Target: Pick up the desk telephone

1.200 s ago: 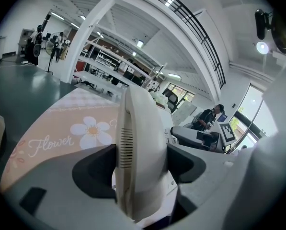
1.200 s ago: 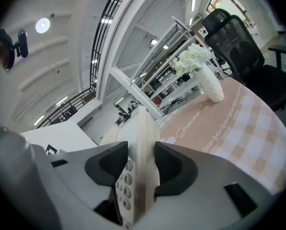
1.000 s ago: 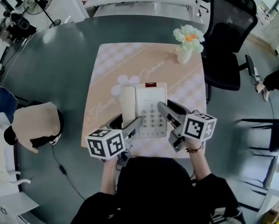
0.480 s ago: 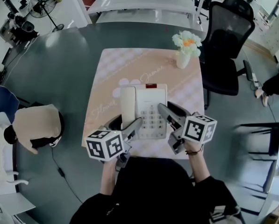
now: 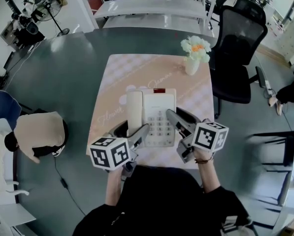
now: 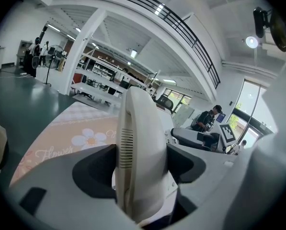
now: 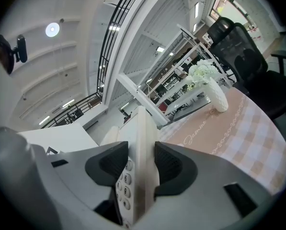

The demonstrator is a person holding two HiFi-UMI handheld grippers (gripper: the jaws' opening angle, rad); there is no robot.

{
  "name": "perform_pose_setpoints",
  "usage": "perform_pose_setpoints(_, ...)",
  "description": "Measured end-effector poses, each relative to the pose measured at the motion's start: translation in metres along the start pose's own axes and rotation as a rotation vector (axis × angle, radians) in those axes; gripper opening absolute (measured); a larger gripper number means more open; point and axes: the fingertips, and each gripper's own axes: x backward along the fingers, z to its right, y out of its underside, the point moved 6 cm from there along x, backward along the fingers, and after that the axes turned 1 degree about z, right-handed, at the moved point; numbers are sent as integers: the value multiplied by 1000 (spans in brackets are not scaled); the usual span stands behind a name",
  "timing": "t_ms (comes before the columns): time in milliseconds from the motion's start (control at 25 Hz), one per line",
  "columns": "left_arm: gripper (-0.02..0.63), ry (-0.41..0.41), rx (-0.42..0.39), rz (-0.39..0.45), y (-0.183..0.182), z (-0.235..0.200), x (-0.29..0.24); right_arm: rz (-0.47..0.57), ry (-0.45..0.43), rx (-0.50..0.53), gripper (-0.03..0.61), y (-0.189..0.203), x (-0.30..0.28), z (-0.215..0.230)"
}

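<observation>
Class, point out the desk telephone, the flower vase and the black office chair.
desk telephone [image 5: 159, 102], head view, white body above the keypad
flower vase [image 5: 191, 66], head view, white vase body
office chair [image 5: 241, 29], head view, black backrest

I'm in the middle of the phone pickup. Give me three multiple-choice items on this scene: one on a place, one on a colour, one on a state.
1. Where does the white vase of flowers stand?
A) at the far right corner of the pink checked cloth
B) on the black chair
C) on the floor

2. What colour is the small panel at the far edge of the white desk telephone?
A) green
B) red
C) blue

3. How do the left tongs stand?
A) open above the table
B) shut on the vase
C) shut on the telephone's handset

Key:
1. A, the head view shows the vase at that corner.
2. B, the panel shows red.
3. C, the left gripper view shows the handset pinched between the jaws.
</observation>
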Motion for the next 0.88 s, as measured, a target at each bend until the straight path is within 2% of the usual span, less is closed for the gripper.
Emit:
perform_pose_setpoints(440,311,-2,-12,4,-1,4,0,9,-38,12,161,-4,1,-4)
perform_pose_setpoints(720,311,-3,-12,15,-2,6,0,7,-4,-3,161,-2,5,1)
perform_pose_setpoints(880,311,-2,-13,17,-1,8,0,18,-37,18,161,-7,5,-5)
